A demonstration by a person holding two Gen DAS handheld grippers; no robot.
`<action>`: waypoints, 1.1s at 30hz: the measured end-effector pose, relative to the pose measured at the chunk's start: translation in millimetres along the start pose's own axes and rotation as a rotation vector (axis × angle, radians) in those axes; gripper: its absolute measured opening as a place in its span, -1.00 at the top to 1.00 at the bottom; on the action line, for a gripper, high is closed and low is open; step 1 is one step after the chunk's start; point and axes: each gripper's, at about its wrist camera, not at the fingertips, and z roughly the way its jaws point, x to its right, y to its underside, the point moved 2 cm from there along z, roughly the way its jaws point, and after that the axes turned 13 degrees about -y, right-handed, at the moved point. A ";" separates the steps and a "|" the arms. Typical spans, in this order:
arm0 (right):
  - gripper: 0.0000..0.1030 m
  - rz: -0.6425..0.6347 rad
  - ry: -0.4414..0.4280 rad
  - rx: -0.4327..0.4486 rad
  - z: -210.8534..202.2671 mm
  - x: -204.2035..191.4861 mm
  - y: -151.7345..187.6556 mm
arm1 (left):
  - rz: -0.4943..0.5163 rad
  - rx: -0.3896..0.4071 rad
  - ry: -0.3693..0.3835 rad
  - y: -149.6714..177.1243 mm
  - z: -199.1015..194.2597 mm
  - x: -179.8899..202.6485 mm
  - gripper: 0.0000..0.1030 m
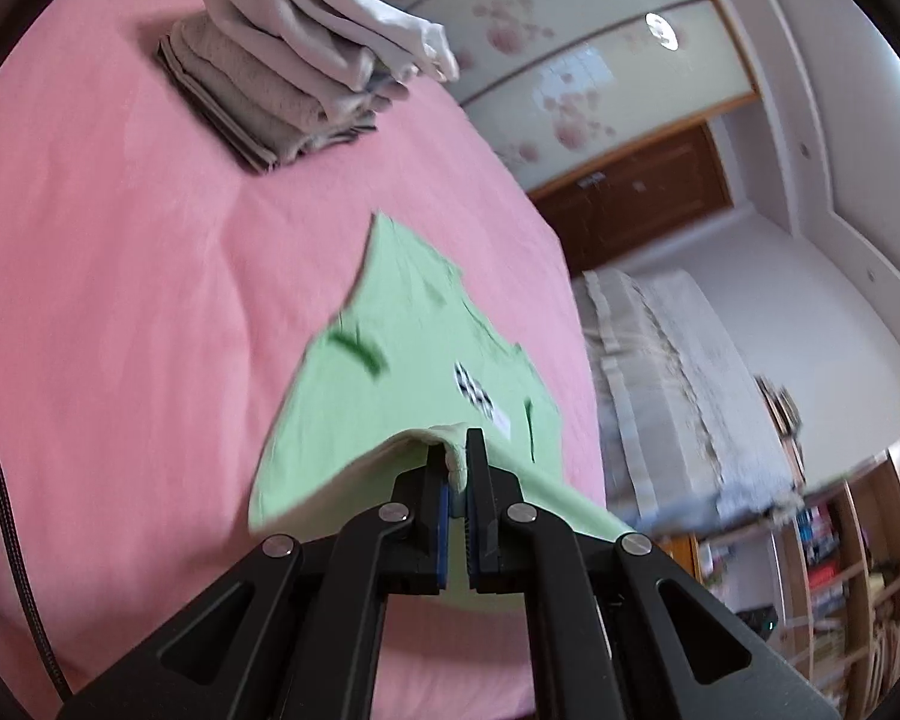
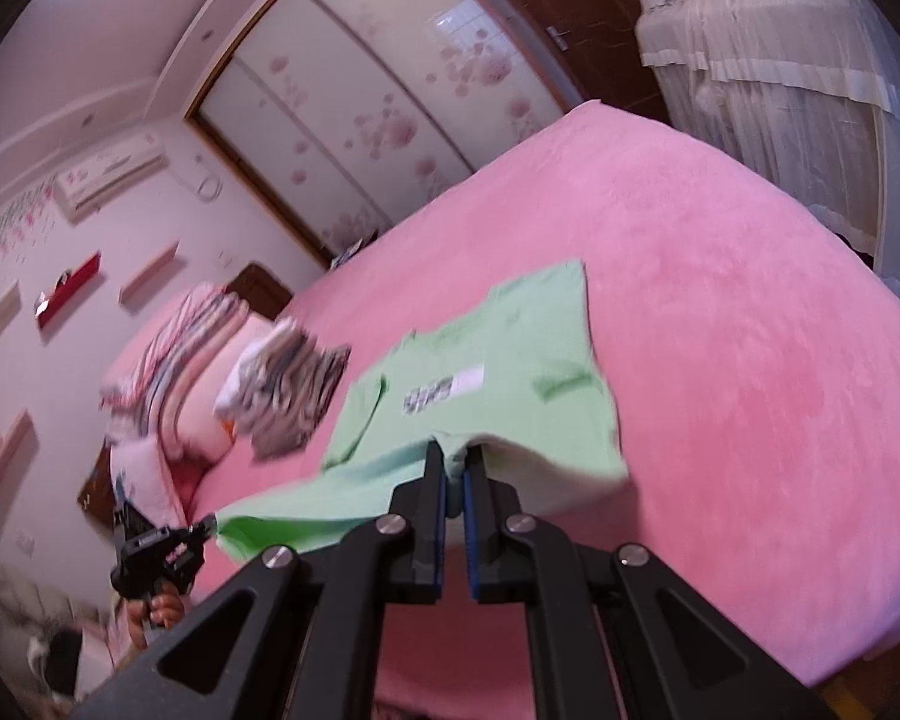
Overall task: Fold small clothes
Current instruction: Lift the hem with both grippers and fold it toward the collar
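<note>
Both pictures are blurred by motion, so the print on the green shirt is hard to read: you see only a small black-and-white patch and a white label, and some darker green marks. The near hem of the shirt is hidden behind your own gripper fingers in each view, and the lower part of the cloth is cut off by the black gripper body.

Your left gripper is clamped on a bunched fold of the shirt's near edge; the cloth fills the narrow gap between its blue pads. Your right gripper is clamped on the same edge in the same way. The near edge is lifted off the pink bed, while the far part of the shirt lies flat on it.

The left wrist view shows the pile of folded grey and white clothes sharply, on the far left of the bed; in the right wrist view this pile is only a smeared striped shape just left of the shirt. Only the right wrist view shows your left gripper from outside, low on the left, pulling a corner of the shirt, with fingers of your hand under it. Only the left view shows the bookshelf at the right.
</note>
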 end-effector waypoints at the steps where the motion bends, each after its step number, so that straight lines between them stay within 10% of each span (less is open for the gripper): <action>1: 0.92 0.016 0.003 0.010 10.9 4.5 -11.4 | -0.015 0.003 -0.016 -12.3 10.2 5.1 0.96; 33: 0.91 0.196 0.262 -0.021 248.0 151.1 -149.3 | -0.055 -0.078 -0.278 -186.6 281.0 45.5 0.95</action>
